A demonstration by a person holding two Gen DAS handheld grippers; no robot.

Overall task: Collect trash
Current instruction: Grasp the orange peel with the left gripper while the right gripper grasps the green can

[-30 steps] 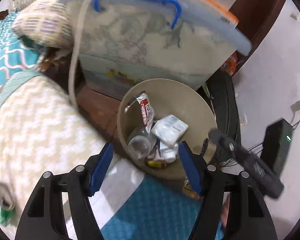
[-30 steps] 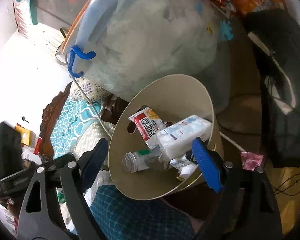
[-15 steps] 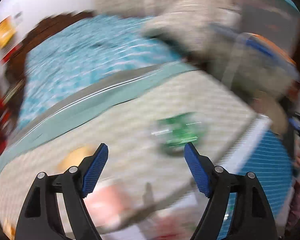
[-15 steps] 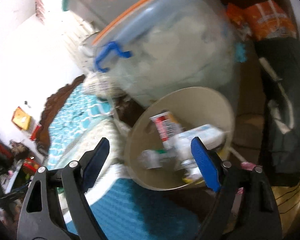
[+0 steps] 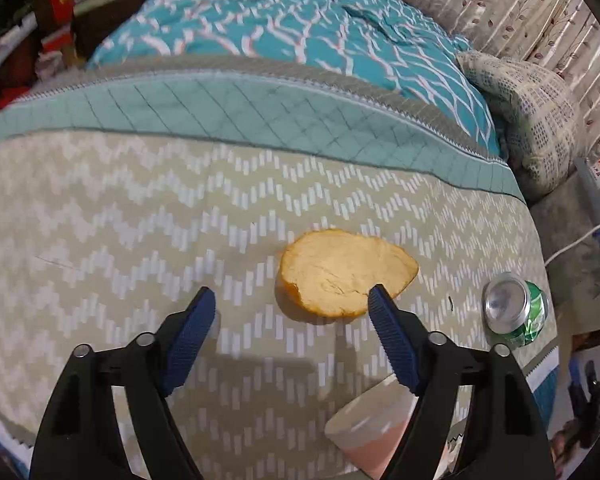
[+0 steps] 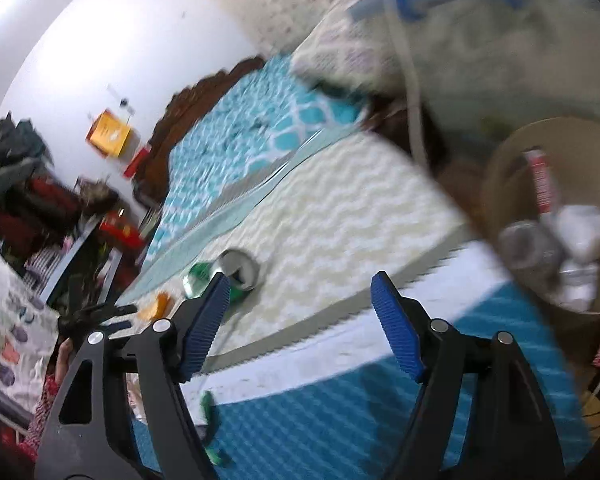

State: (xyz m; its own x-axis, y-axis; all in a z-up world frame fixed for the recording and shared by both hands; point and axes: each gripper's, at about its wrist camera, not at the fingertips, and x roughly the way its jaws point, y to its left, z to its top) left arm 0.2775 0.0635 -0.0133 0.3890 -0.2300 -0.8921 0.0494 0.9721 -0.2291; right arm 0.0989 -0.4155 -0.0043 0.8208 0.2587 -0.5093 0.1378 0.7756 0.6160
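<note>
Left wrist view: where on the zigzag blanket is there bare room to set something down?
The blanket is bare left of the peel, up to the teal quilted band. It is also bare between band and peel. Crowded: the right end, with peel, green can and pink cup close together. The closing left gripper holds nothing.

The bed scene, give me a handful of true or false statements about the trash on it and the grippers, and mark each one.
1. The orange peel lies on the zigzag blanket. True.
2. The green can stands upright. False: it lies on its side.
3. The left gripper grips the peel. False: its jaws are closing, nothing clamped.
4. The bin already holds trash. True.
5. The right gripper holds the can. False: it is empty, jaws closing.
</note>
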